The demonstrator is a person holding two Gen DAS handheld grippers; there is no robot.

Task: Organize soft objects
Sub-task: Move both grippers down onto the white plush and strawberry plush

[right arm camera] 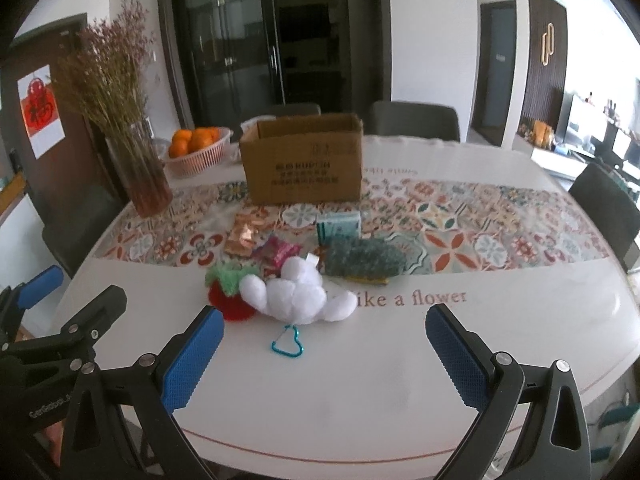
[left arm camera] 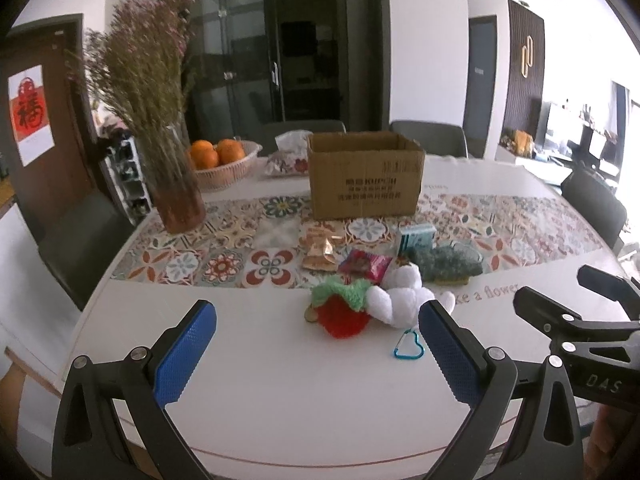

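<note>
White tabletop point(left arm camera: 280, 380) with a patterned tile runner point(left arm camera: 224, 248) across it fills both views, dark glass doors behind. I see my left gripper point(left arm camera: 316, 340) with jaws spread wide and nothing between them, hovering over bare table. My right gripper point(right arm camera: 324, 344) is just as wide apart and also holds nothing. Just ahead of both lies the white plush toy point(right arm camera: 298, 294), with a teal carabiner point(right arm camera: 287, 342) on its near side. A red knitted strawberry point(left arm camera: 340, 312) touches the plush. Behind them sit a pink snack packet point(left arm camera: 366, 264), a gold packet point(left arm camera: 320, 250), a teal fuzzy item point(left arm camera: 444, 262) and a tissue pack point(left arm camera: 416, 240). Farther back stands 1 open cardboard box point(left arm camera: 364, 176), then an orange basket point(left arm camera: 224, 164) and a vase of dried flowers point(left arm camera: 176, 184).
</note>
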